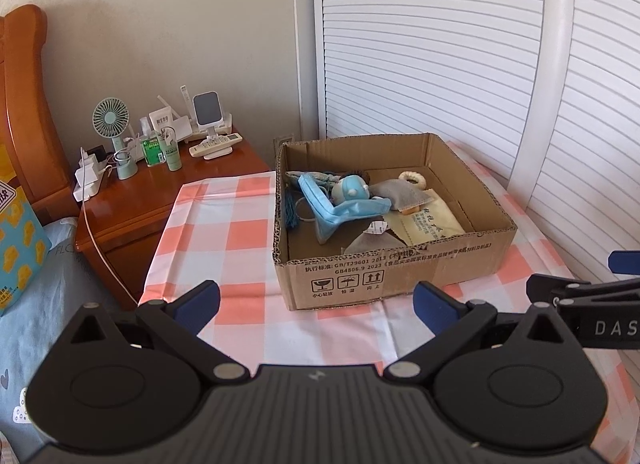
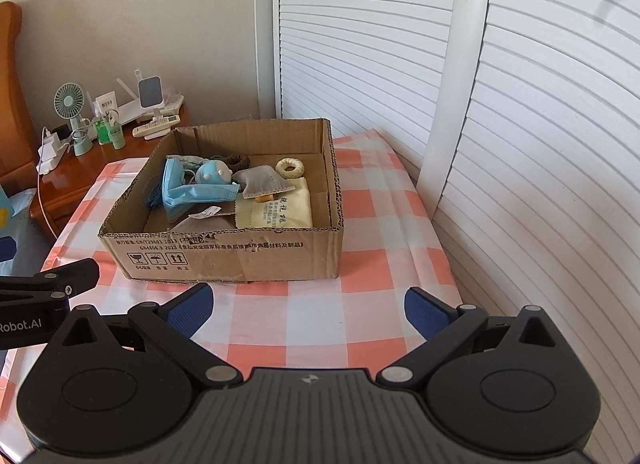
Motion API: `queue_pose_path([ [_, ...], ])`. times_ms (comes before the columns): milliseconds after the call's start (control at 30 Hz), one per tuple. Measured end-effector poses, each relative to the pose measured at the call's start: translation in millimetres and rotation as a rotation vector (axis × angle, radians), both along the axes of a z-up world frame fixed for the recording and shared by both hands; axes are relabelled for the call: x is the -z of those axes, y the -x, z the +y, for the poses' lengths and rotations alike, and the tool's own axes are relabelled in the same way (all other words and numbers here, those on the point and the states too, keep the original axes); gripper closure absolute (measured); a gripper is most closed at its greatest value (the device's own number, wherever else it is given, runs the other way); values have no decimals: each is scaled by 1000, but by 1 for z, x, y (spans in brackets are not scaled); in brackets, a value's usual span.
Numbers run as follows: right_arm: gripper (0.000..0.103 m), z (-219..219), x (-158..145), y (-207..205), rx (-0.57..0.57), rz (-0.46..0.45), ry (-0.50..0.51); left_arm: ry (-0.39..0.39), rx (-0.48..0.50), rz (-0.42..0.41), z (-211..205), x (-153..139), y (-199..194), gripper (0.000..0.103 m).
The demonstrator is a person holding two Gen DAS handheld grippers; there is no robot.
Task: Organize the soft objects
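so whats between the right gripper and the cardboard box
Nothing but bare checked tablecloth. In the right wrist view the open right gripper faces the cardboard box across an unobstructed strip of cloth.

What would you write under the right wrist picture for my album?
Open right gripper waits before a cardboard box holding a blue face mask and other soft things.

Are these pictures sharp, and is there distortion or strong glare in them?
Left wrist view: sharp, with the shutter doors bowed by the fisheye and dark corners. Right wrist view: the same bending, the slats brightly lit; the cardboard box print stays readable, soft daylight, no harsh glare.
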State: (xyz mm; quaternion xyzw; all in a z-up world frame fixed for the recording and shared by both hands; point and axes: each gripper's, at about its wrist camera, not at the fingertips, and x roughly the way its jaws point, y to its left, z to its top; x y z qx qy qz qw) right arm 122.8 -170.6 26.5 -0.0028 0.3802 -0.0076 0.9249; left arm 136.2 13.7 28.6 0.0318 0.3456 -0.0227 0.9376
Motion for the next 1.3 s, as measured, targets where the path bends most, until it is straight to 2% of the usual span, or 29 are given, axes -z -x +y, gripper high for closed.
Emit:
queue_pose_path([
  [1300, 0, -2, -2, 2, -1, -9, 3, 0, -4, 9, -1, -2, 3, 1],
])
